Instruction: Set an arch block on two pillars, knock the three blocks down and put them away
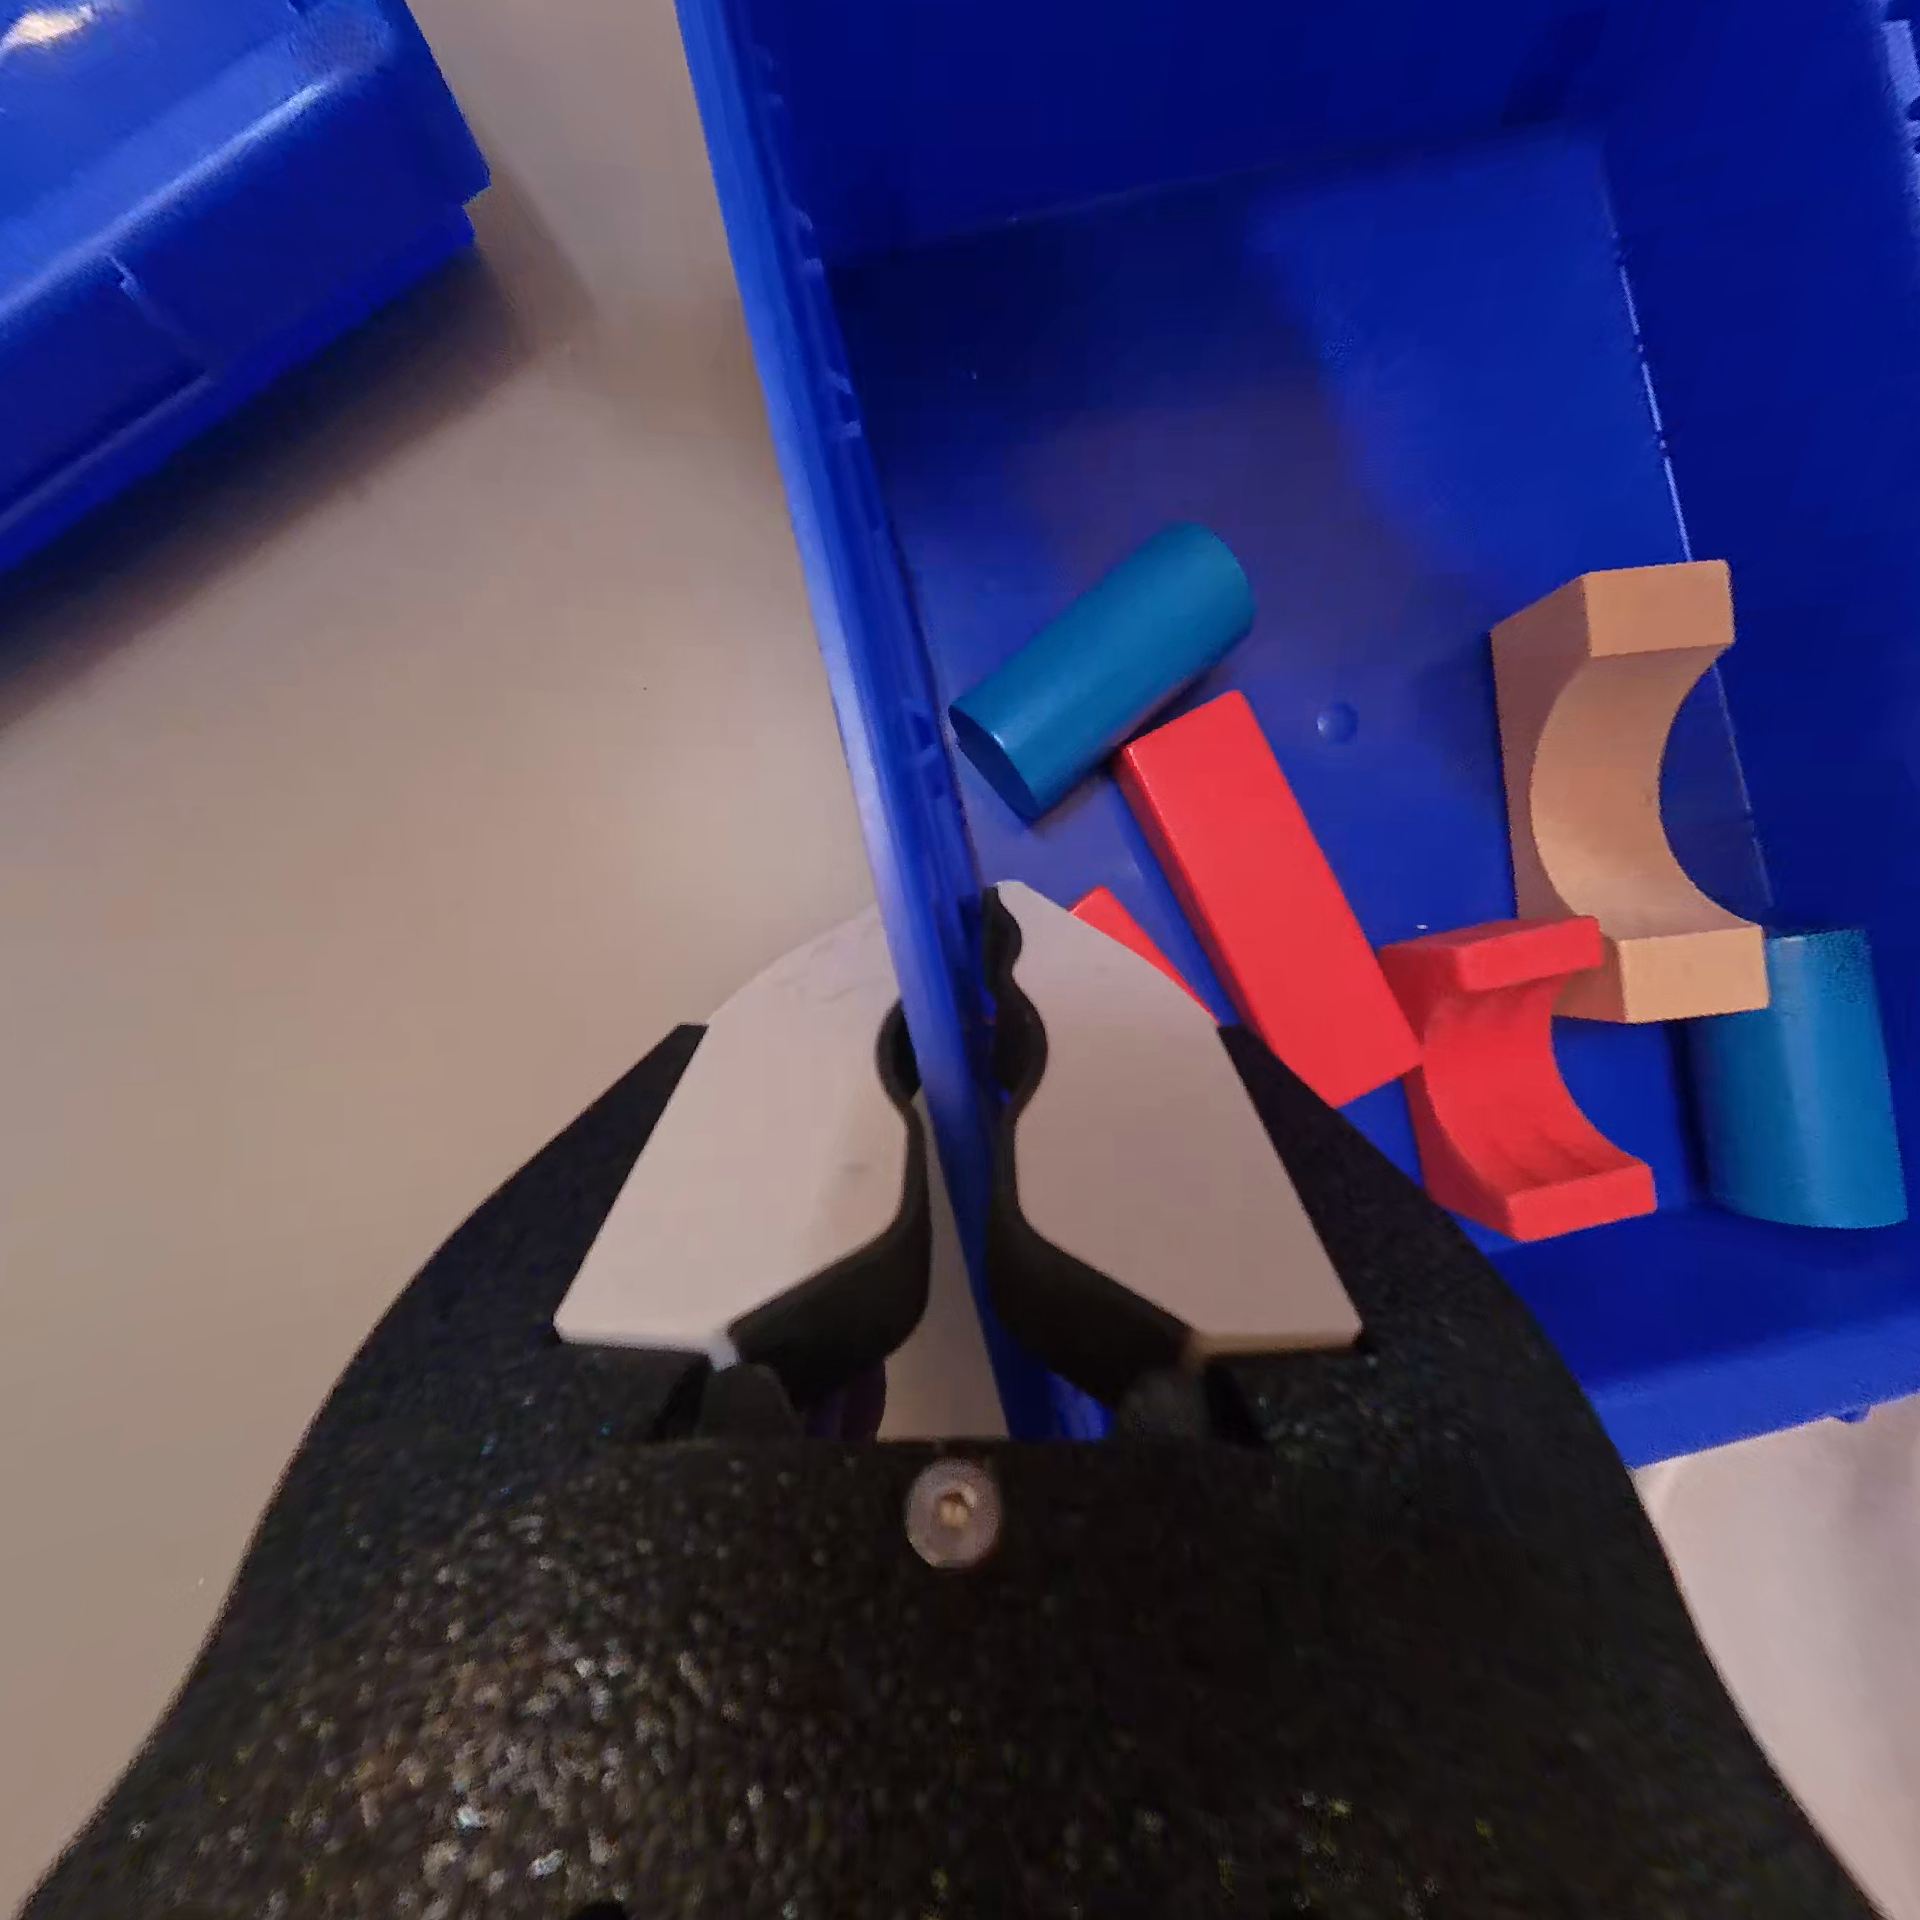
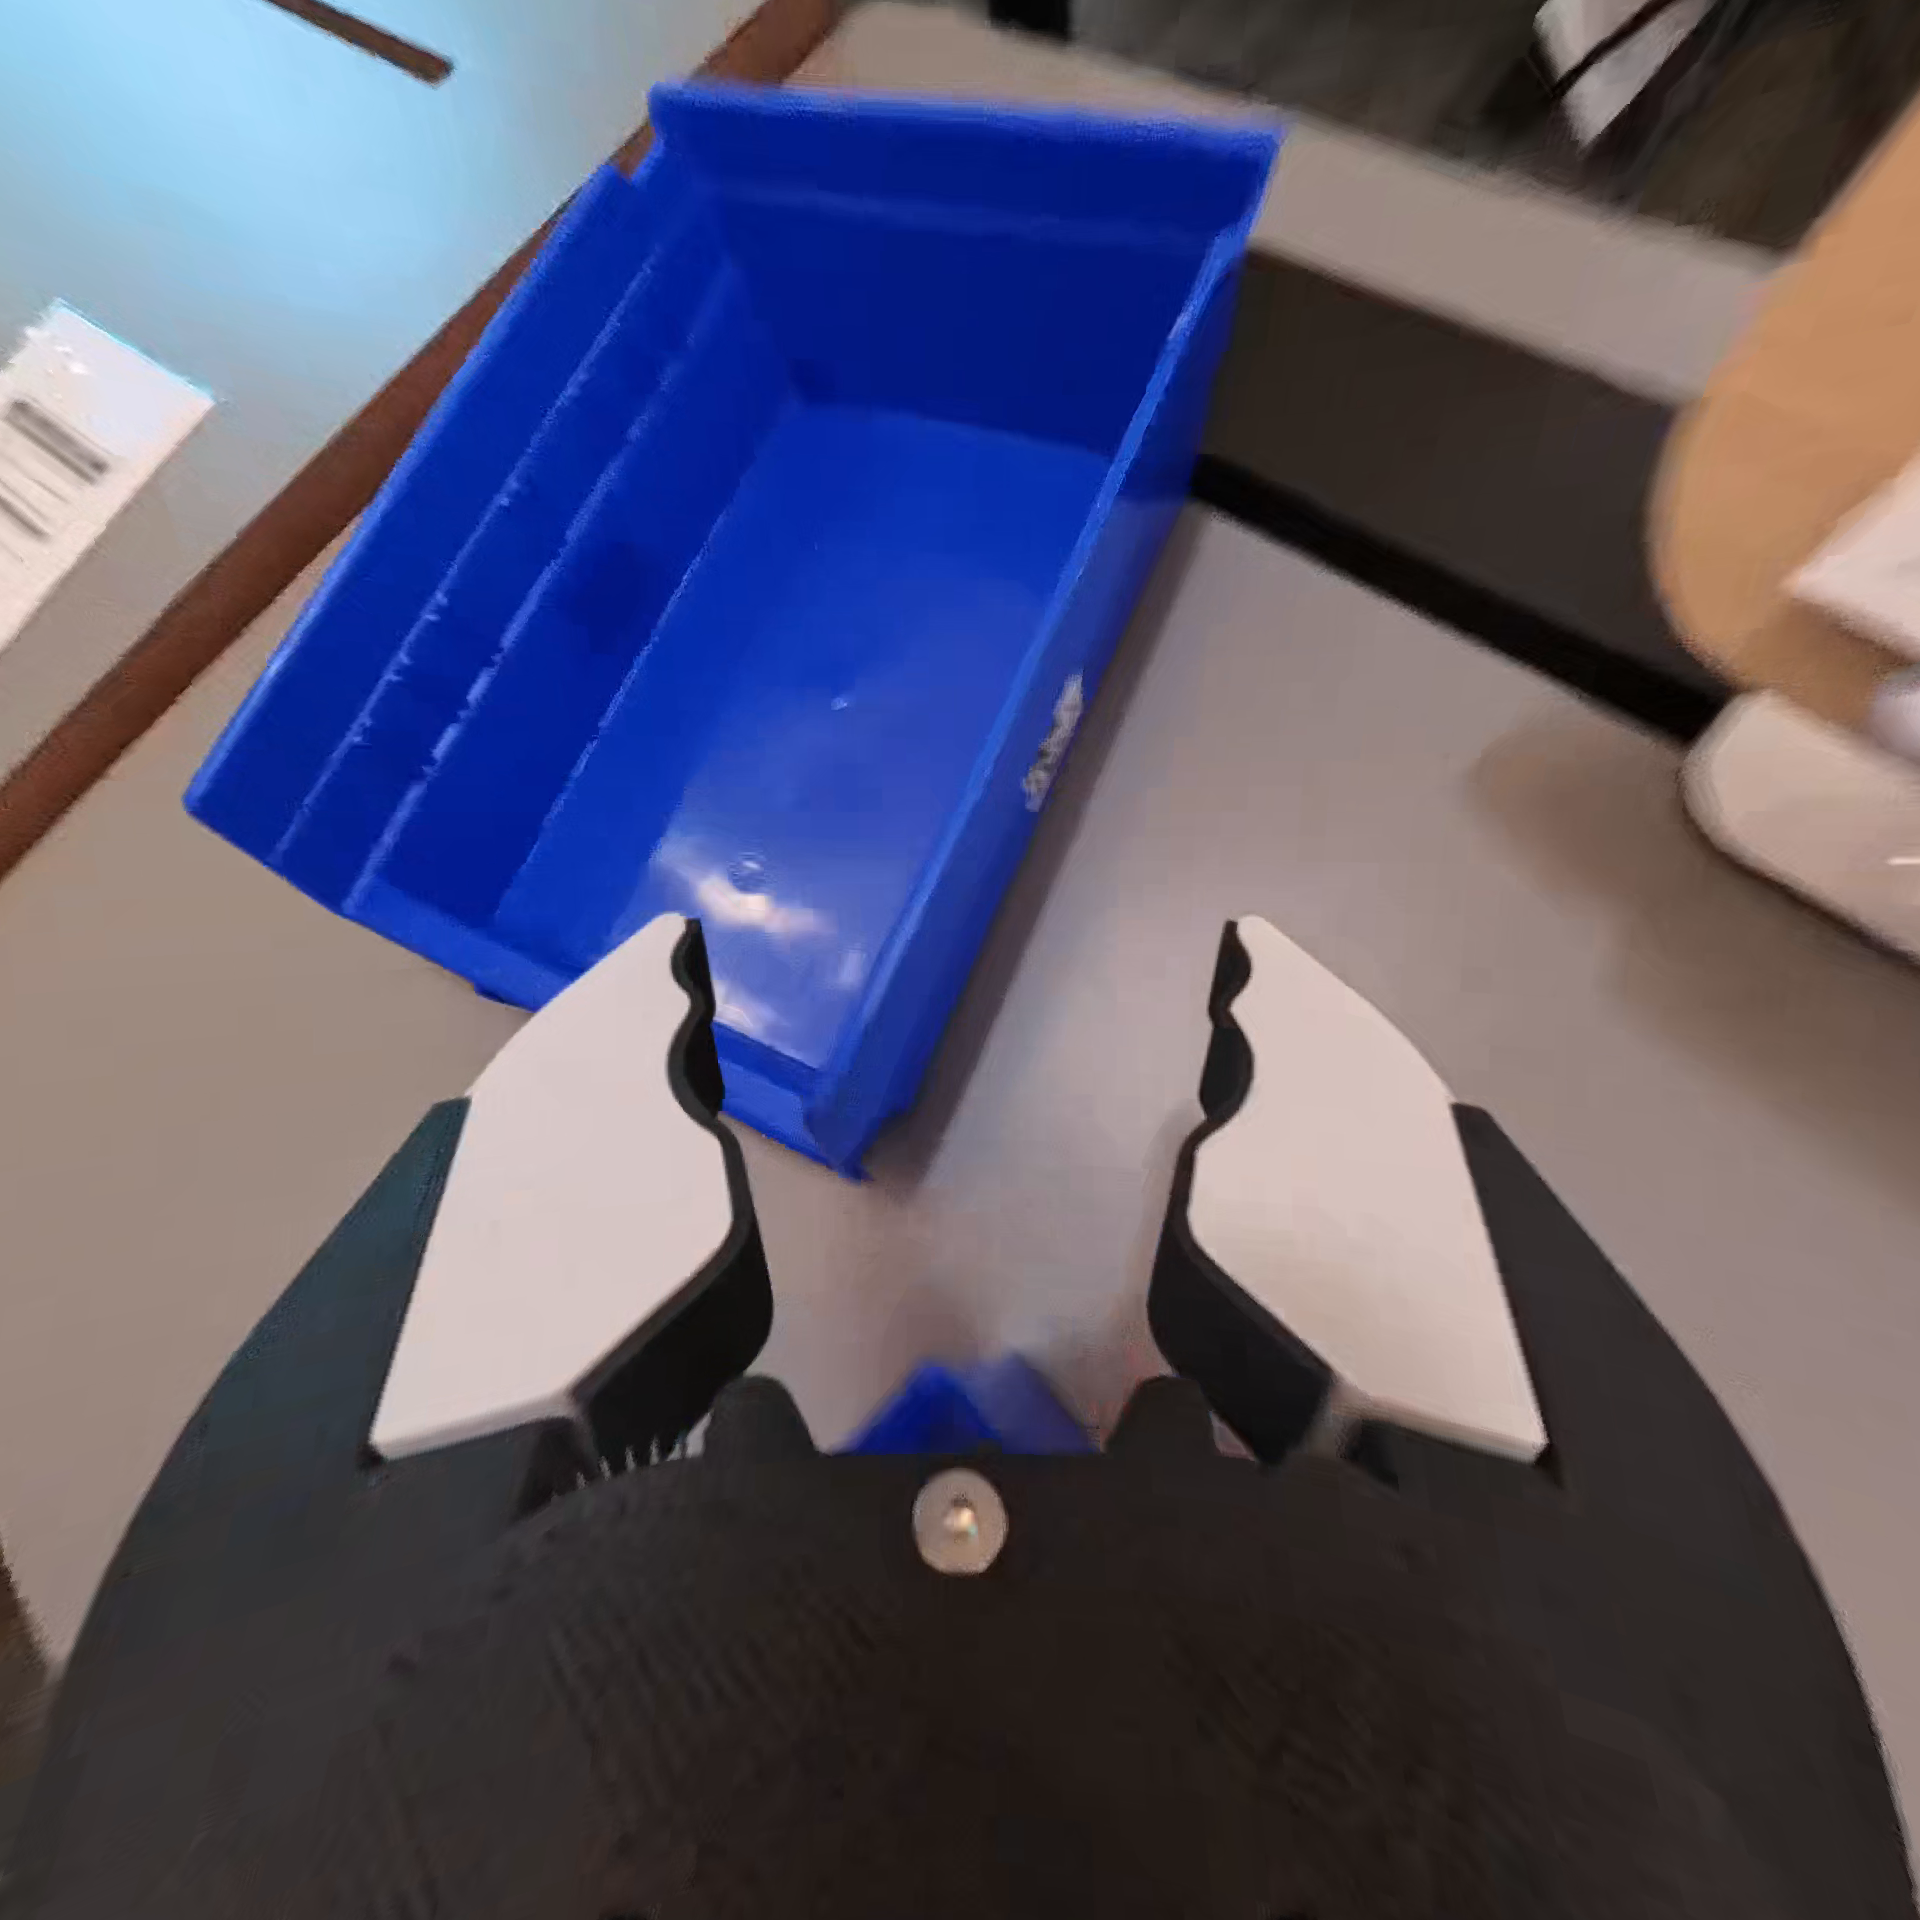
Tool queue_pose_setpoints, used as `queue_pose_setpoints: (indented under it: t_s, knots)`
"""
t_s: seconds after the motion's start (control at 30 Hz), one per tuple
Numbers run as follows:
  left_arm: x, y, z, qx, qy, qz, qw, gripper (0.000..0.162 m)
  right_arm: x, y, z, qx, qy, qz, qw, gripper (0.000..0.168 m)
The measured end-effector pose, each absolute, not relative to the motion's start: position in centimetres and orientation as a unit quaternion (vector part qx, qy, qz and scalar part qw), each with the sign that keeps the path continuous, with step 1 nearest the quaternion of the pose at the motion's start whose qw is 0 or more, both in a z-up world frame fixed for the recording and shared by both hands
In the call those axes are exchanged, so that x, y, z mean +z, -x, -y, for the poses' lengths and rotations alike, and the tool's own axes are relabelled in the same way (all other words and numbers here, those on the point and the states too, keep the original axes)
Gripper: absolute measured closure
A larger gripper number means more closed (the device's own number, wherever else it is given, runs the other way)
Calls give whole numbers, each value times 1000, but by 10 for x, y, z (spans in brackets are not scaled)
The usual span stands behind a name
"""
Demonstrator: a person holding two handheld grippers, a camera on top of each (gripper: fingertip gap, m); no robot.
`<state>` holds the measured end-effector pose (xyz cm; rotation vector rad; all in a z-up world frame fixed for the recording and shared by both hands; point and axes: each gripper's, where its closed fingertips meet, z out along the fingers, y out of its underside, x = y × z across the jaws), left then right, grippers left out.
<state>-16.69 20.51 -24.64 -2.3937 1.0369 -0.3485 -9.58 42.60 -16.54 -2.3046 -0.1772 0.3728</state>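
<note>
In the left wrist view my left gripper point(image 1: 951, 997) is shut on the left wall of a blue plastic bin point(image 1: 831, 499), one finger outside and one inside. The bin holds wooden blocks: a blue cylinder point(image 1: 1101, 670), a red bar point(image 1: 1262, 888), a red arch point(image 1: 1507, 1081), a natural wood arch point(image 1: 1600, 790), a second blue cylinder point(image 1: 1797, 1081) and a partly hidden red piece point(image 1: 1122, 935). In the right wrist view my right gripper point(image 2: 961, 997) is open and holds nothing, just above the near corner of a second blue bin point(image 2: 987, 831) with nothing in it.
Another blue bin point(image 1: 187, 239) shows at the upper left of the left wrist view on the grey table point(image 1: 416, 831). In the right wrist view a brown table edge point(image 2: 208, 613), a white object point(image 2: 1808, 821) and a tan shape point(image 2: 1787, 416) lie at the sides. The gap from one gripper's tips to the other's is roughly 25 cm.
</note>
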Motion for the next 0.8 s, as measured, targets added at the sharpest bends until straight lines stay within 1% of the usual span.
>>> queue_pose_setpoints:
  t_s: [0.03, 0.1, 0.13, 0.17, 0.2, 0.27, 0.3, 0.33, 0.37, 0.4, 0.47, 0.57, 0.63, 0.7, 0.8]
  knots:
    - [-246, 167, -205, -127, 880, -382, 253, 156, -176, 109, -434, 175, 910, 72, 370, 78]
    - [-246, 167, -205, -125, 878, -384, 256, 155, -200, 123, -446, 184, 919, 95, 336, 86]
    - [-246, 167, -205, -127, 878, -384, 257, 156, -214, 122, -449, 163, 933, 96, 305, 93]
    - [-246, 167, -206, -130, 877, -384, 257, 156, -224, 128, -449, 166, 946, 98, 260, 100]
    - [-246, 167, -206, -132, 877, -383, 257, 156, -226, 137, -452, 180, 948, 106, 241, 103]
    - [-246, 167, -206, -131, 876, -385, 257, 156, -229, 138, -462, 142, 955, 119, 232, 106]
    - [-246, 168, -207, -129, 876, -387, 257, 155, -232, 133, -466, 102, 958, 138, 228, 111]
    - [-246, 168, -207, -127, 876, -388, 257, 155, -235, 126, -470, 55, 960, 160, 225, 125]
    - [-246, 168, -207, -126, 876, -388, 258, 155, -239, 119, -474, 18, 959, 177, 222, 135]
    - [-246, 168, -207, -126, 876, -388, 258, 156, -242, 117, -476, 10, 961, 172, 216, 140]
    - [-246, 168, -207, -126, 876, -387, 258, 155, -243, 113, -481, 9, 968, 131, 215, 160]
    - [-246, 168, -207, -123, 876, -388, 259, 155, -239, 116, -485, 33, 963, 130, 233, 162]
    - [-246, 168, -207, -121, 875, -390, 260, 155, -225, 119, -487, 50, 954, 125, 268, 162]
    - [-246, 168, -207, -121, 875, -390, 260, 155, -205, 115, -487, 30, 946, 138, 292, 162]
    - [-246, 169, -207, -119, 876, -389, 260, 155, -160, 102, -484, -7, 925, 171, 339, 162]
